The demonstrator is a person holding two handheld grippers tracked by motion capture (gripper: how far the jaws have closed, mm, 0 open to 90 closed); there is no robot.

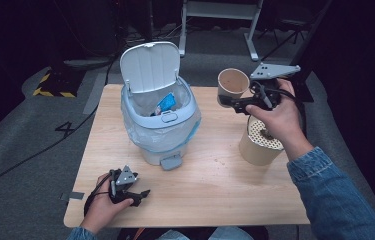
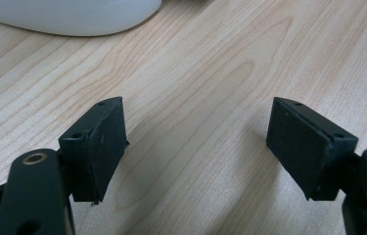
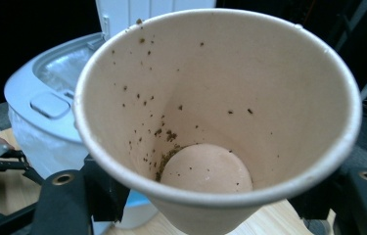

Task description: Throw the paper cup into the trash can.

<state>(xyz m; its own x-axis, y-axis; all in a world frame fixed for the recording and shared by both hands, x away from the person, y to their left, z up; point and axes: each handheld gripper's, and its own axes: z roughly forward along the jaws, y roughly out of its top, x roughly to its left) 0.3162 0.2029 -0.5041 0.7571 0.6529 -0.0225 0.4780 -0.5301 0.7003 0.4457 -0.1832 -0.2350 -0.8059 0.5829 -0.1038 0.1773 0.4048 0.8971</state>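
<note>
At lower left the left gripper [image 1: 142,194] rests on the table [image 1: 210,190], jaws apart and empty; the bin [image 1: 159,117] stands centre-left, lid up; upper right, the right gripper [image 1: 230,103] clasps a paper cup [image 1: 233,85]. Best carry it level over the bin, then tip; it's tan, nearly empty, flecked with brown crumbs.
</note>
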